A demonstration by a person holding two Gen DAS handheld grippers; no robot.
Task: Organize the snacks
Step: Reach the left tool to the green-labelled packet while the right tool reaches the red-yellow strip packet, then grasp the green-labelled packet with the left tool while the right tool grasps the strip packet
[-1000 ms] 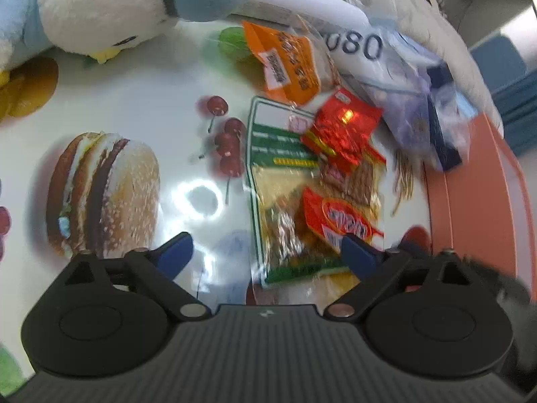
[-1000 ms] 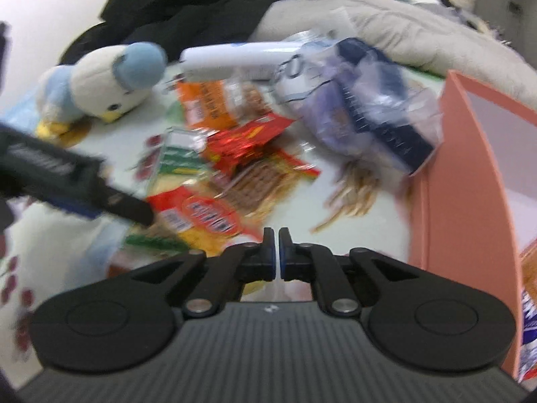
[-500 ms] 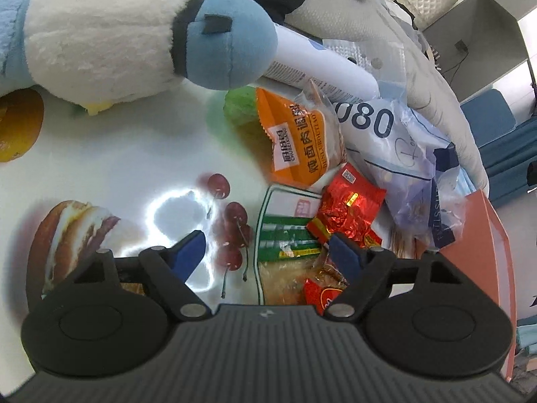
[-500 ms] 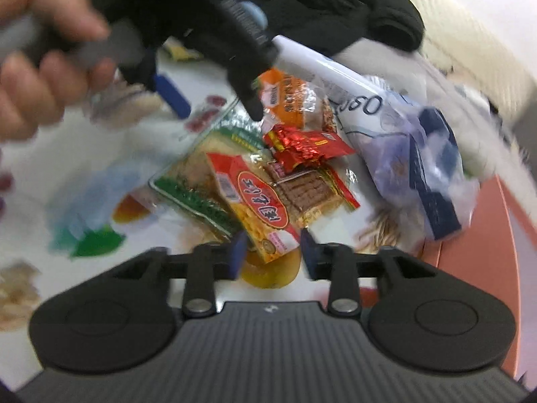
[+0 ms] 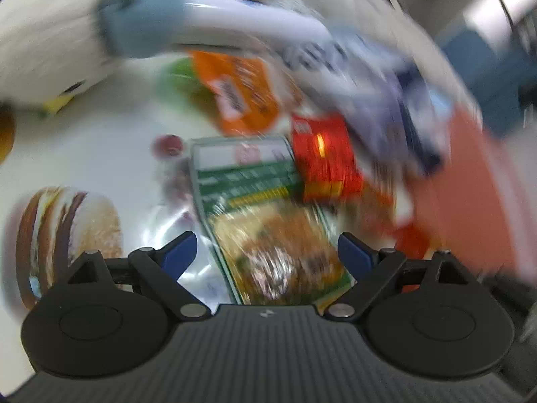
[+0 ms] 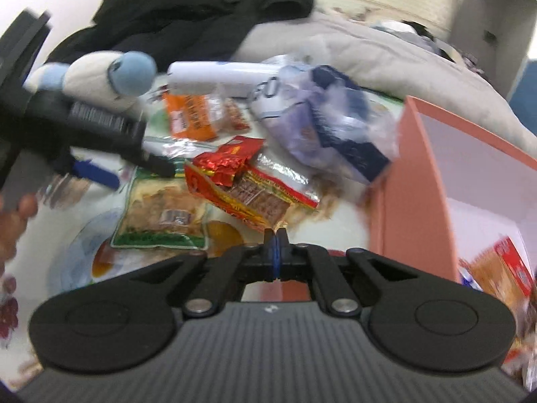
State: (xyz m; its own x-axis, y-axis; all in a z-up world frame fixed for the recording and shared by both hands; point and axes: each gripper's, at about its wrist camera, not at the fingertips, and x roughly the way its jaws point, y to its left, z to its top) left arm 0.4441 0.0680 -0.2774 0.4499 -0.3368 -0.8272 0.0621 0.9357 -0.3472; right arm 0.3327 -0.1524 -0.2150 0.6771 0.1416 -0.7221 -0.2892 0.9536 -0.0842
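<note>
My left gripper (image 5: 266,252) hangs low over a green-edged snack packet (image 5: 265,218). Its jaws are opening, the packet lies between the blue fingertips (image 5: 178,252), and the pads do not press it. Beside it lie an orange packet (image 5: 241,90) and a red foil packet (image 5: 325,158). My right gripper (image 6: 275,238) is shut, its tips at the near corner of a red-and-yellow biscuit packet (image 6: 255,198); a pinch does not show. The salmon box (image 6: 412,184) stands to the right with an orange-red packet (image 6: 500,268) inside.
A white-and-blue plush bird (image 6: 97,77), a white tube (image 6: 214,74) and a clear bag with dark blue contents (image 6: 329,121) crowd the back of the printed tablecloth (image 5: 100,154). Black clothing (image 6: 201,10) and grey bedding (image 6: 386,57) lie behind. A hand (image 6: 13,221) holds the left gripper.
The left gripper swung back down over the green packet, its view now blurred. The right jaws closed from a small gap. The red-and-yellow packet with the oval logo is gone from the pile.
</note>
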